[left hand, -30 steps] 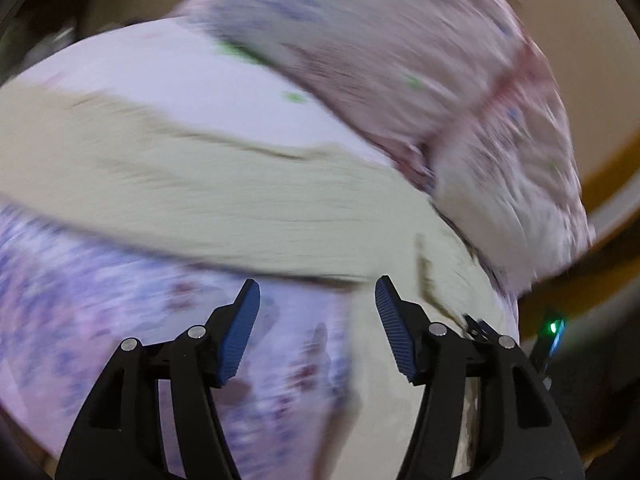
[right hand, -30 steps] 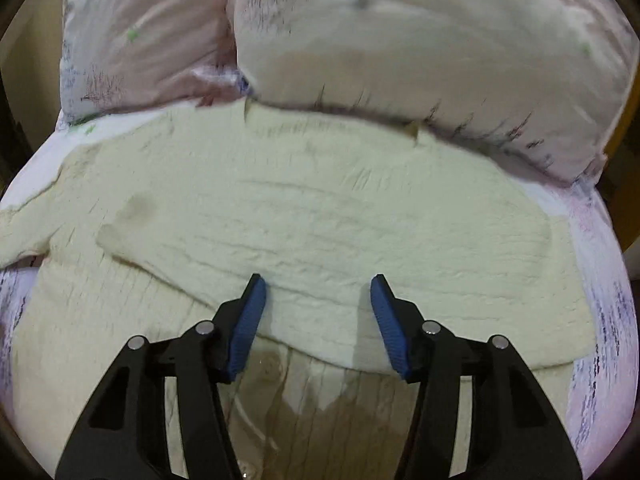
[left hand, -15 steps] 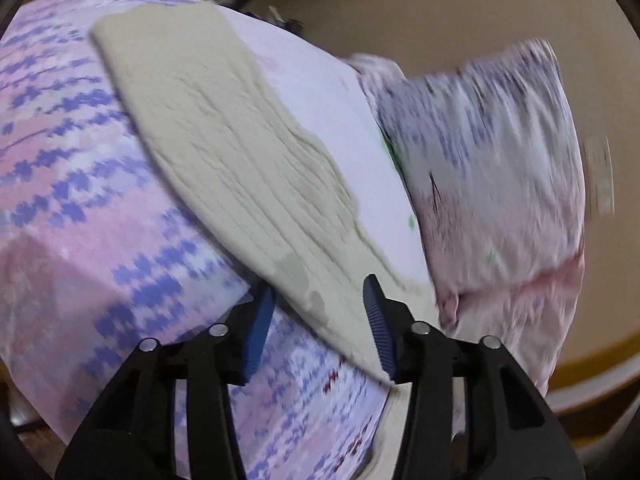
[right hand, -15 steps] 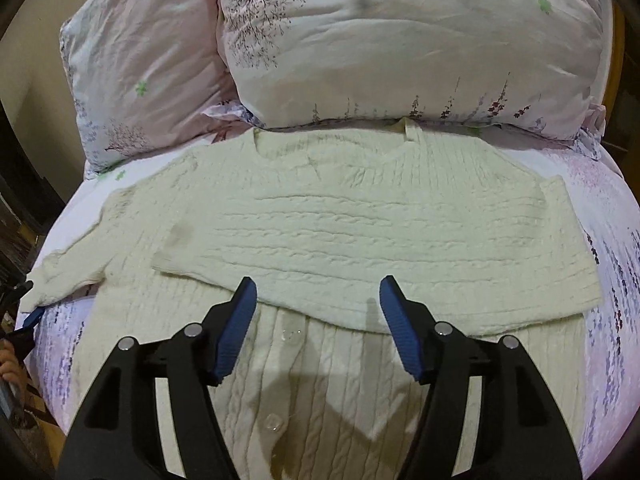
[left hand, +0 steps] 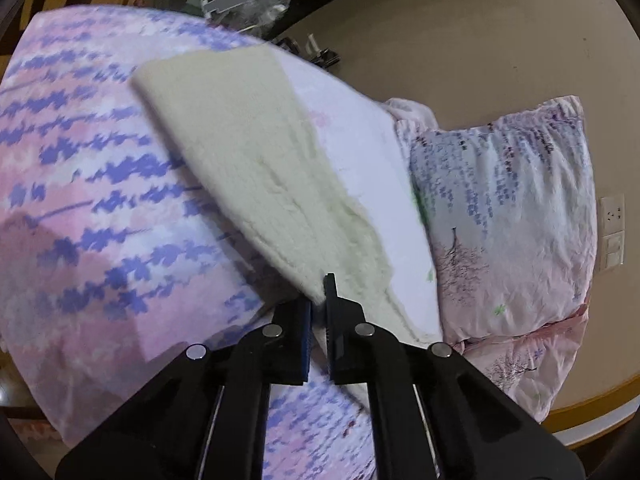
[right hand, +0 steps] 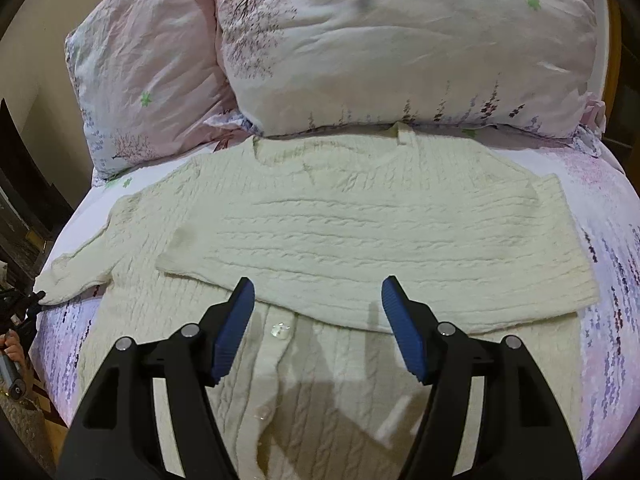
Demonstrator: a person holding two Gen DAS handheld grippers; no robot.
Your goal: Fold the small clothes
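A cream cable-knit cardigan (right hand: pixel 340 232) lies flat on the bed, buttons facing up, with its right sleeve folded across the chest. Its left sleeve (right hand: pixel 76 268) stretches out to the left edge of the bed. My left gripper (left hand: pixel 318 308) is shut on the cuff end of that sleeve (left hand: pixel 256 168), which runs away from the jaws across the sheet. The left gripper also shows small at the far left of the right wrist view (right hand: pixel 24 304). My right gripper (right hand: pixel 316 300) is open and empty, hovering above the cardigan's button band (right hand: pixel 280 330).
Two floral pink pillows (right hand: pixel 400 48) (right hand: pixel 148 80) lie against the head of the bed, just behind the cardigan's collar. The bedsheet (left hand: pixel 80 200) is pink with purple print. A beige wall (left hand: pixel 460 40) and clutter (left hand: pixel 248 4) lie beyond the bed's edge.
My left gripper has closed on the sleeve cuff; half a second ago its jaws were open around it. My right gripper has drawn back slightly and stays open.
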